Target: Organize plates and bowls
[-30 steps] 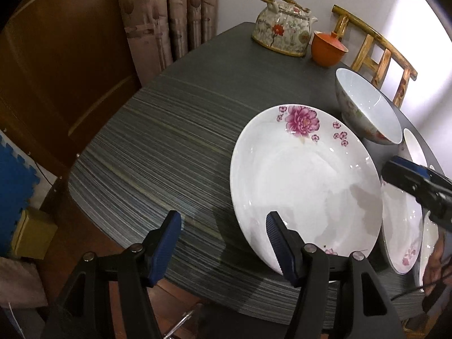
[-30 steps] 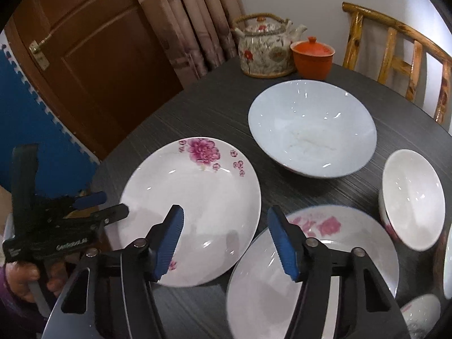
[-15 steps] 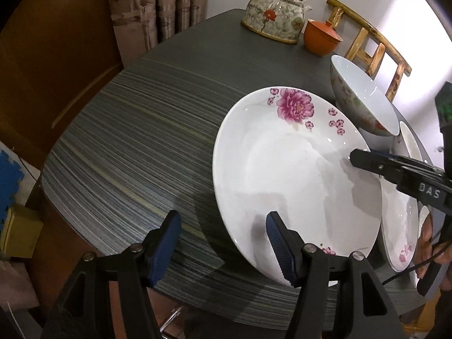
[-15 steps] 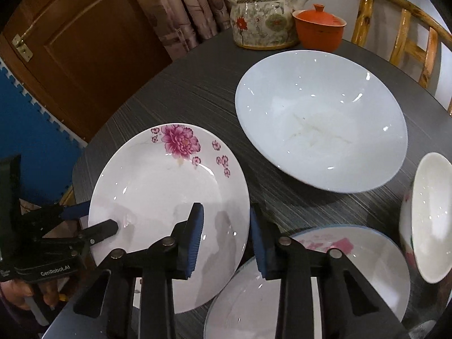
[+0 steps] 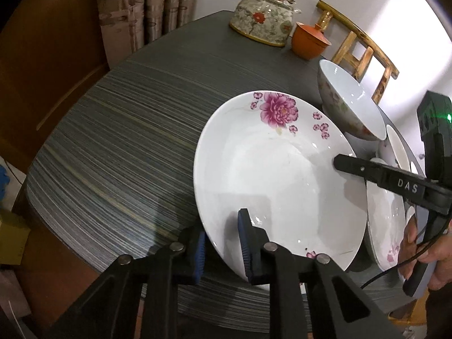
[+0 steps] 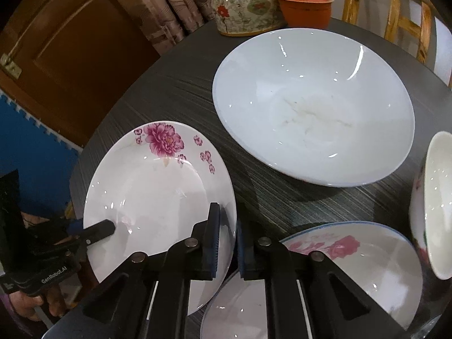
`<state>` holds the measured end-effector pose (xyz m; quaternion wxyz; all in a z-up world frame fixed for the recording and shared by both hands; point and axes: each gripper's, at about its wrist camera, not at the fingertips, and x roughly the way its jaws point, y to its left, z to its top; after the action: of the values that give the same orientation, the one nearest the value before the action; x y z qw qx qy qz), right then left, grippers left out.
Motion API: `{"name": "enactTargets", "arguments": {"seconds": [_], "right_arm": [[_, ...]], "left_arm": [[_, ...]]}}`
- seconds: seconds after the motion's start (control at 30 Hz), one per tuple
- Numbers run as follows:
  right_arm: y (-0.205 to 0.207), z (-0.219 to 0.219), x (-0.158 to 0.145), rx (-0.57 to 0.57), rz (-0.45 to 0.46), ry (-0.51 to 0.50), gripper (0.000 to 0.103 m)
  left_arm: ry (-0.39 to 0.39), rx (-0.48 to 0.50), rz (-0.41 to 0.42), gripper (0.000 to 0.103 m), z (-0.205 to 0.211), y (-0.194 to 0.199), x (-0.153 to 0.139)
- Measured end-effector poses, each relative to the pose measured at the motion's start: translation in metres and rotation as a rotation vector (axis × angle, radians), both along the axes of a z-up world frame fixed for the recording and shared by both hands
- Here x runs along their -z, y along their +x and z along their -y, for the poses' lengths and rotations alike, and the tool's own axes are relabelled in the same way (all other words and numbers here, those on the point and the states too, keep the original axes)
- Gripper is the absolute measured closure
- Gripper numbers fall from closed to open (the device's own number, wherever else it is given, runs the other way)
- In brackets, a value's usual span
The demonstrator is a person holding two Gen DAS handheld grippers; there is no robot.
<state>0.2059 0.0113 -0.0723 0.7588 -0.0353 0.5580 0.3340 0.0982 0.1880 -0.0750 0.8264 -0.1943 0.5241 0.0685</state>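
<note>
A white plate with a pink flower (image 5: 276, 166) (image 6: 158, 186) is lifted and tilted above the dark table. My left gripper (image 5: 221, 248) is shut on its near left rim. My right gripper (image 6: 226, 245) is shut on its right rim, and one of its fingers (image 5: 367, 169) reaches over the plate in the left wrist view. A second flowered plate (image 6: 339, 260) lies just right of it. A large white bowl (image 6: 313, 104) sits behind, and a smaller bowl (image 6: 435, 203) stands at the right edge.
A floral teapot (image 6: 243, 5) and an orange lidded cup (image 6: 305, 8) stand at the table's far side. A wooden chair (image 5: 364, 53) is behind them. The striped table surface (image 5: 127, 141) stretches to the left, with a curtain and a wooden door beyond.
Both grippers have closed onto the flowered plate's rim, left then right. The plate has tipped up off the table, and the right gripper has moved forward and left.
</note>
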Motion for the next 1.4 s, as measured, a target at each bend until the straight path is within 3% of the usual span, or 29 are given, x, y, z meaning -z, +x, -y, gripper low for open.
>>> {"name": "enactTargets", "arguments": {"seconds": [0.5, 0.57, 0.63, 0.7, 0.87, 1.0, 1.1, 1.13, 1.23, 1.4], "right_arm": [[0.004, -0.013, 0.006, 0.031, -0.003, 0.041, 0.093], [0.003, -0.015, 0.006, 0.029, 0.003, 0.038, 0.093], [0.003, -0.012, 0.006, 0.04, -0.014, 0.055, 0.092], [0.0, -0.004, 0.002, 0.062, -0.018, 0.088, 0.091], [-0.023, 0.045, -0.026, 0.14, -0.008, 0.247, 0.09], [-0.052, 0.095, -0.049, 0.191, 0.02, 0.321, 0.09], [-0.076, 0.147, -0.053, 0.251, 0.008, 0.355, 0.09], [-0.081, 0.159, -0.053, 0.26, 0.009, 0.355, 0.09], [-0.089, 0.194, -0.052, 0.262, 0.022, 0.318, 0.09], [-0.079, 0.228, -0.054, 0.265, 0.006, 0.299, 0.09]], "left_arm": [[0.029, -0.059, 0.02, 0.084, -0.012, 0.002, -0.004], [0.063, -0.058, 0.005, 0.083, -0.01, 0.003, -0.005], [0.114, -0.06, -0.013, 0.075, -0.006, 0.001, -0.009], [0.186, -0.076, -0.021, 0.063, -0.004, -0.001, -0.014], [0.273, -0.1, -0.007, 0.061, 0.0, -0.011, -0.026], [0.295, -0.092, 0.081, 0.061, 0.008, -0.023, -0.047], [0.222, 0.001, 0.151, 0.061, 0.029, -0.03, -0.063], [0.153, 0.05, 0.162, 0.061, 0.039, -0.031, -0.066], [-0.004, 0.146, 0.119, 0.059, 0.066, -0.027, -0.061], [-0.15, 0.196, 0.056, 0.059, 0.104, -0.023, -0.046]]}}
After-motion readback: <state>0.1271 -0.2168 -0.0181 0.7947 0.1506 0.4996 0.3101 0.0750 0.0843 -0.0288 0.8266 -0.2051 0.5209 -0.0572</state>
